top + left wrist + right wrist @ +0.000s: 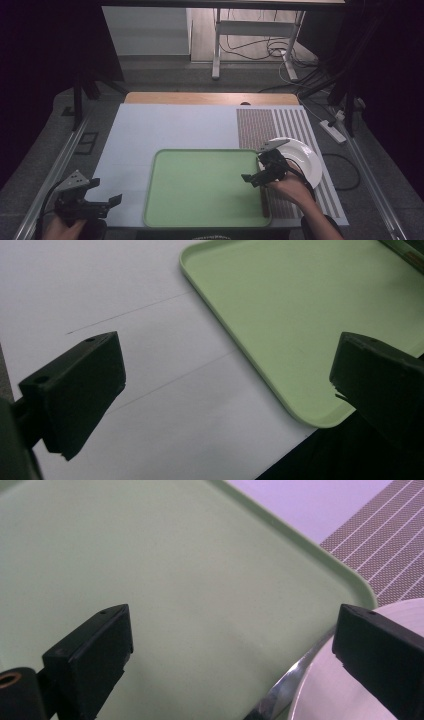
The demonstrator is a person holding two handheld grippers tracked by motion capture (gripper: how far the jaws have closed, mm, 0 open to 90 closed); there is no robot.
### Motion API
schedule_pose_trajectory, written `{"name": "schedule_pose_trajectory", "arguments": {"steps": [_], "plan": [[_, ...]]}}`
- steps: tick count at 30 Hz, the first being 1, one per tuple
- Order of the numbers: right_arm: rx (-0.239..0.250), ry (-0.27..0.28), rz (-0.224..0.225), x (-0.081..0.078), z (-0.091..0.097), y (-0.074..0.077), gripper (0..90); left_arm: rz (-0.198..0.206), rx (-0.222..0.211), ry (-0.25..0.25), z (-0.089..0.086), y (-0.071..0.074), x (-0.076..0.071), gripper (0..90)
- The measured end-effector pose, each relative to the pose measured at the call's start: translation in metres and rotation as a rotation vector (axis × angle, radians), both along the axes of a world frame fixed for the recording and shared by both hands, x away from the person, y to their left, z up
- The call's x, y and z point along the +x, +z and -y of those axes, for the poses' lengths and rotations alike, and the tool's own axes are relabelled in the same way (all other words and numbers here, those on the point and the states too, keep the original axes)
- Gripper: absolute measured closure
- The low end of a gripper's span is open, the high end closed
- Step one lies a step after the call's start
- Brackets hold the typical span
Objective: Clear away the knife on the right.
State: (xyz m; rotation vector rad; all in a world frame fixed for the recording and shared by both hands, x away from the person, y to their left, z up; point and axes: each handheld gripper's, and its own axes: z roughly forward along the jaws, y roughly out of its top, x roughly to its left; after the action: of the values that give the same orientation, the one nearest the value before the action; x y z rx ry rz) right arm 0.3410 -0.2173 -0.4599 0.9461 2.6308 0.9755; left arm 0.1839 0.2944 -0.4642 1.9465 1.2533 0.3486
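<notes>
Nothing sits on the green tray [200, 187] yet; right gripper [260, 172], jaws apart, hovers beside the white plate [305, 157] at three o'clock; left gripper [97, 202] open, idle

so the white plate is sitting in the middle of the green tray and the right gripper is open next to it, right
Not quite. The white plate is not in the middle of the green tray; it lies on the striped mat just past the tray's right edge, as the high view shows. The rest holds: the right gripper is open beside the plate, nothing between its jaws.
</notes>
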Motion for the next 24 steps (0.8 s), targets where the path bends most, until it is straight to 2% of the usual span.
{"name": "schedule_pose_trajectory", "arguments": {"steps": [3,8,15,24], "plan": [[0.015,-0.012,0.009,-0.001,0.003,0.002,2.1,0.000,-0.002,0.000,0.000,0.000,0.000,1.2],[0.007,-0.022,0.016,-0.004,0.006,0.002,0.0,-0.001,-0.005,0.001,-0.001,0.000,0.000,1.2],[0.022,-0.036,0.031,-0.010,0.011,0.004,0.0,-0.003,-0.009,0.003,-0.001,0.000,0.000,1.2],[0.046,-0.074,0.046,-0.019,0.026,0.007,0.0,-0.003,-0.010,0.004,-0.001,0.000,0.000,1.2]]}}
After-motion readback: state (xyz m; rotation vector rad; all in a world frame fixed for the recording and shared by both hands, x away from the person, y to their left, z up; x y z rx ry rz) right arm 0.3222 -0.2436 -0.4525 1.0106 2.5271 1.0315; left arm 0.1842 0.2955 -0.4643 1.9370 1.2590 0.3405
